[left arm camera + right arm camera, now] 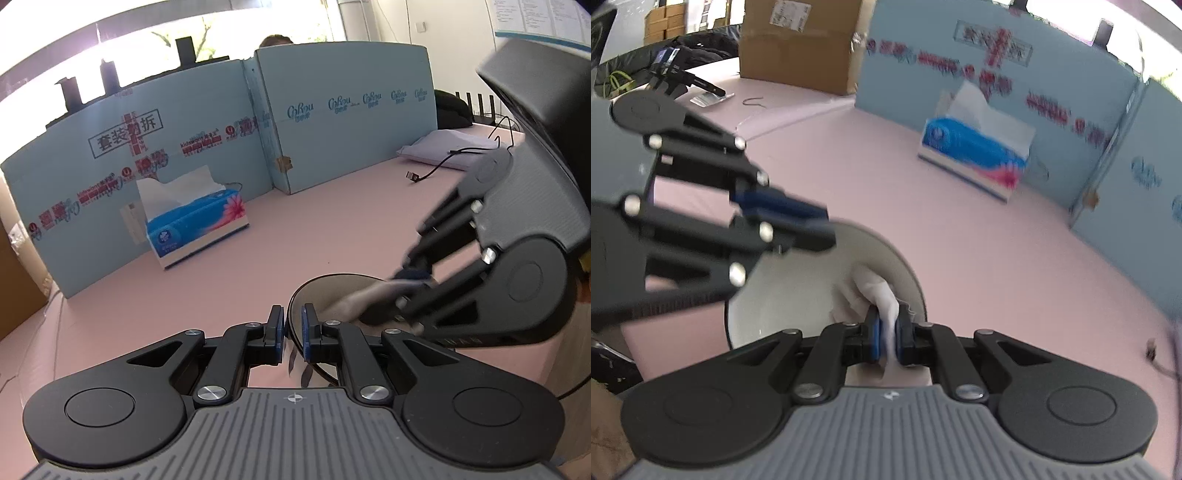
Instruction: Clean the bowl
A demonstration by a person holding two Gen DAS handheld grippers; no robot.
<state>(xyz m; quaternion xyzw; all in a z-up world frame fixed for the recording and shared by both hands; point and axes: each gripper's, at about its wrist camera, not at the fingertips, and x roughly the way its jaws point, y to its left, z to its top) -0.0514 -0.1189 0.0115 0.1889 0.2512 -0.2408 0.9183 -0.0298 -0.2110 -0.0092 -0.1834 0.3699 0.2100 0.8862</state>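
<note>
A bowl (334, 291) with a dark outside and a pale inside (783, 295) is held tilted above the pink table. My left gripper (294, 332) is shut on the bowl's near rim; it also shows in the right wrist view (798, 225), clamped on the rim. My right gripper (887, 336) is shut on a white tissue (875, 291) that presses against the bowl's inner wall. In the left wrist view the right gripper (406, 277) reaches into the bowl from the right, blurred.
A blue tissue box (197, 221) with a tissue sticking up stands by the light blue cardboard wall (332, 122); it also shows in the right wrist view (979, 155). A cable (436, 170) and white bag (443, 147) lie far right. A brown carton (801, 40) stands at the back.
</note>
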